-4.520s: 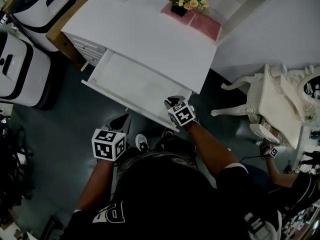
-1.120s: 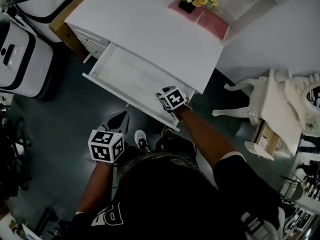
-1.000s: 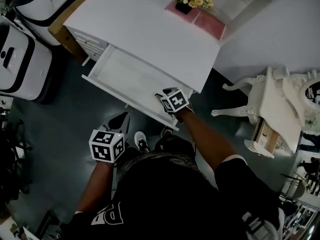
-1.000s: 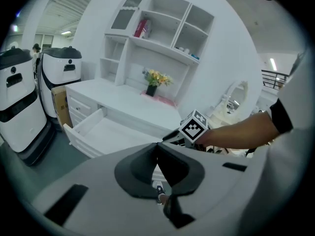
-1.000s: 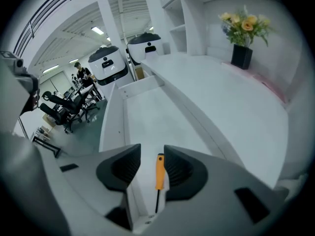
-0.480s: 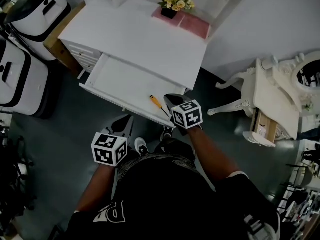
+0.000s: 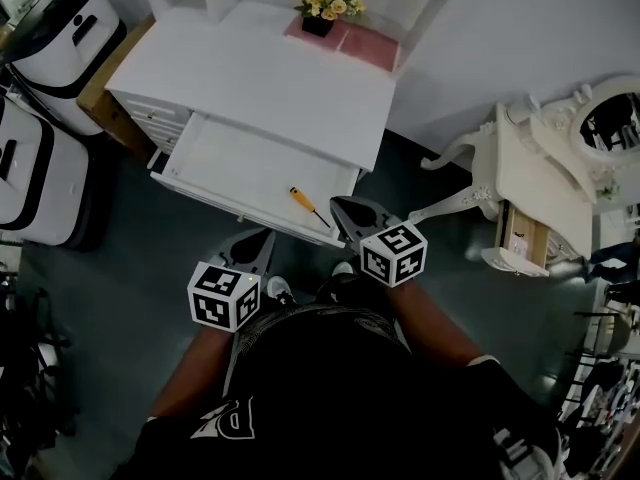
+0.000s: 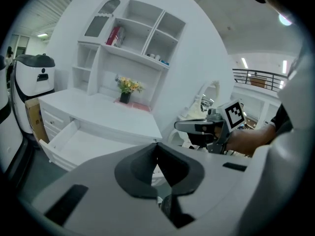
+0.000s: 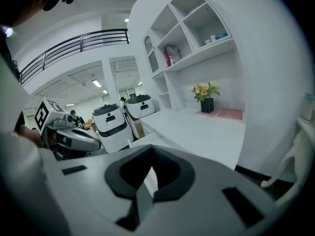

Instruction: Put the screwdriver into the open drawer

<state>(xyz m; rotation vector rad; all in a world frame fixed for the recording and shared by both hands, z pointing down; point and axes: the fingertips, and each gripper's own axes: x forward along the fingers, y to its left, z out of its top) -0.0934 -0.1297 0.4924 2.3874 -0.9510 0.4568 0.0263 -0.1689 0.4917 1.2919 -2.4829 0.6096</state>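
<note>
A screwdriver (image 7: 299, 201) with a yellow handle and dark shaft lies in the right front part of the open white drawer (image 7: 230, 166). Nothing touches it. My right gripper (image 7: 346, 209) hangs just right of the drawer's front corner, clear of the screwdriver, with its jaws shut and nothing between them (image 9: 150, 148). My left gripper (image 7: 256, 244) is in front of the drawer, above the floor, also shut and empty (image 8: 157, 143). In the left gripper view the right gripper (image 8: 196, 127) shows at the right, and in the right gripper view the left gripper (image 9: 74, 139) shows at the left.
The white desk top (image 7: 260, 78) carries a flower pot (image 7: 318, 6) on a pink mat. White machines (image 7: 45, 28) and a cardboard box stand at the left. An ornate white table (image 7: 520, 183) stands at the right. Shelves (image 8: 133, 33) rise behind the desk.
My right gripper has left the screwdriver in the drawer, drawn back and up toward the person, and shut. The left gripper has risen a little.
</note>
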